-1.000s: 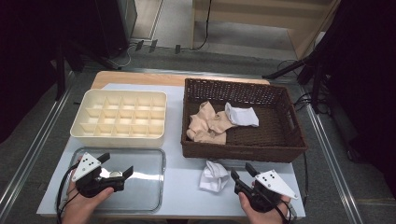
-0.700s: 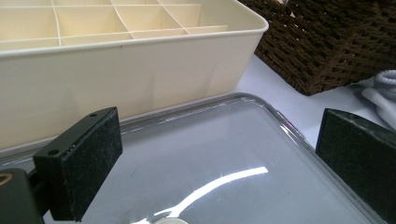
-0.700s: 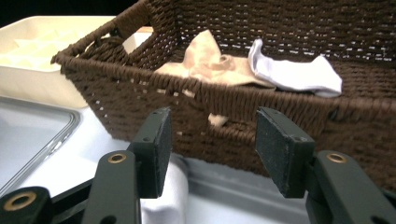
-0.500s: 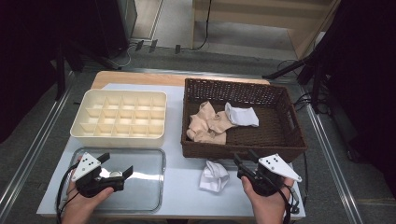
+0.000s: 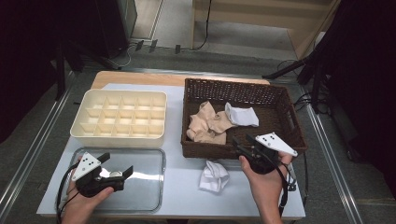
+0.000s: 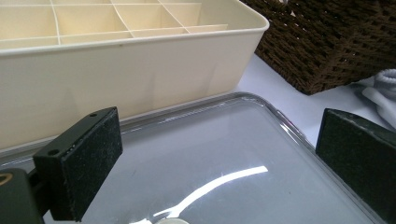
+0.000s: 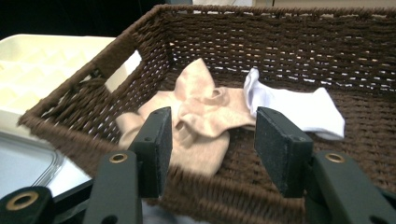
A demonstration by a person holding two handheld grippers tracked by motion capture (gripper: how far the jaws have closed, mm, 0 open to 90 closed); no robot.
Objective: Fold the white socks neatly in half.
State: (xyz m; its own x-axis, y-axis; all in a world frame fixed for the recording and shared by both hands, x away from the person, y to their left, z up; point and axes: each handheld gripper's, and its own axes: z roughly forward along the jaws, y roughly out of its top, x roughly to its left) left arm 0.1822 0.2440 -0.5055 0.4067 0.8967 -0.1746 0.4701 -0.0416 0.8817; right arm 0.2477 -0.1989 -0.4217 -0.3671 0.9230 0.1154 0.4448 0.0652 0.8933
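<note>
A brown wicker basket [image 5: 289,135] stands at the right of the table and holds a beige sock [image 5: 208,123] and a white sock [image 5: 243,114]. In the right gripper view the beige sock [image 7: 201,112] and white sock [image 7: 299,109] lie past the near rim [image 7: 210,186]. My right gripper [image 5: 243,144] hovers open at the basket's front edge, nothing between its jaws. Another white sock [image 5: 214,176] lies crumpled on the table just left of that hand. My left gripper [image 5: 116,170] rests open over a clear lid [image 5: 144,186].
A cream divider box [image 5: 119,116] with several empty cells stands at the back left, close behind the clear lid [image 6: 224,168]. The basket's corner [image 6: 327,46] stands to the right of it. The white tabletop [image 5: 182,186] runs between lid and crumpled sock.
My right gripper has lifted away from the crumpled white sock and moved up toward the basket's front edge. The sock stays on the table. The left gripper has not moved.
</note>
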